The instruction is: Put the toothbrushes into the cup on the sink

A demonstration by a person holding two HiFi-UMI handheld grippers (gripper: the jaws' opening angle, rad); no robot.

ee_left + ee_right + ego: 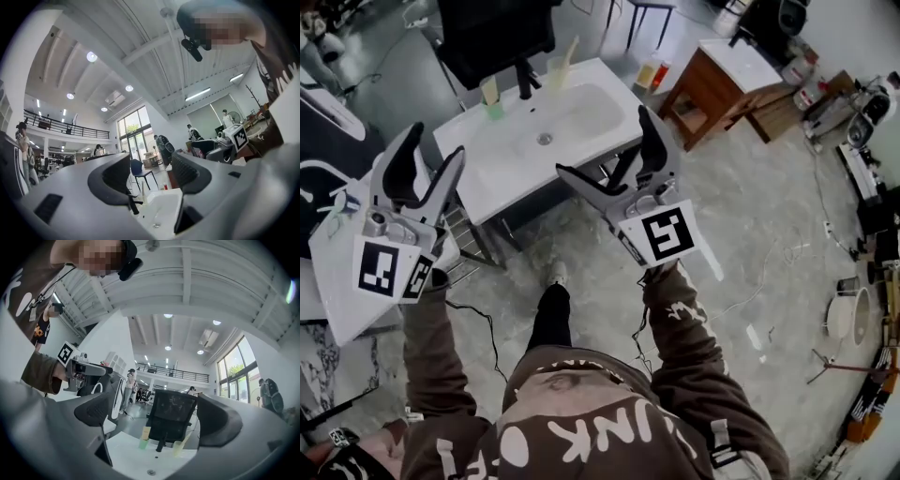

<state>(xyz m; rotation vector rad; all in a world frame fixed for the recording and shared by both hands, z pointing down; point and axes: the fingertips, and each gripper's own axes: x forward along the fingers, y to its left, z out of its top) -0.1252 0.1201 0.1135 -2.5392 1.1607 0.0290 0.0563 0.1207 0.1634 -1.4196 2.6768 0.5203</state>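
A white sink point(581, 117) with a black faucet point(525, 80) stands ahead of me. On its back rim are a green cup point(493, 106) holding a pale flat piece and a yellowish cup point(557, 73) with a pale toothbrush point(572, 51) leaning out. The right gripper view shows the green cup point(143, 442), the yellowish cup point(177, 448) and the faucet point(161, 445) beyond the jaws. My left gripper point(431, 145) is open and empty, short of the sink's left end. My right gripper point(606, 143) is wide open and empty in front of the sink's near edge.
A black office chair point(492, 33) stands behind the sink. A wooden cabinet point(712, 94) with a white top is at the right, with bottles point(652, 75) on the floor beside it. A white slab point(337, 281) lies at the left. Cables and gear point(853, 309) clutter the right floor.
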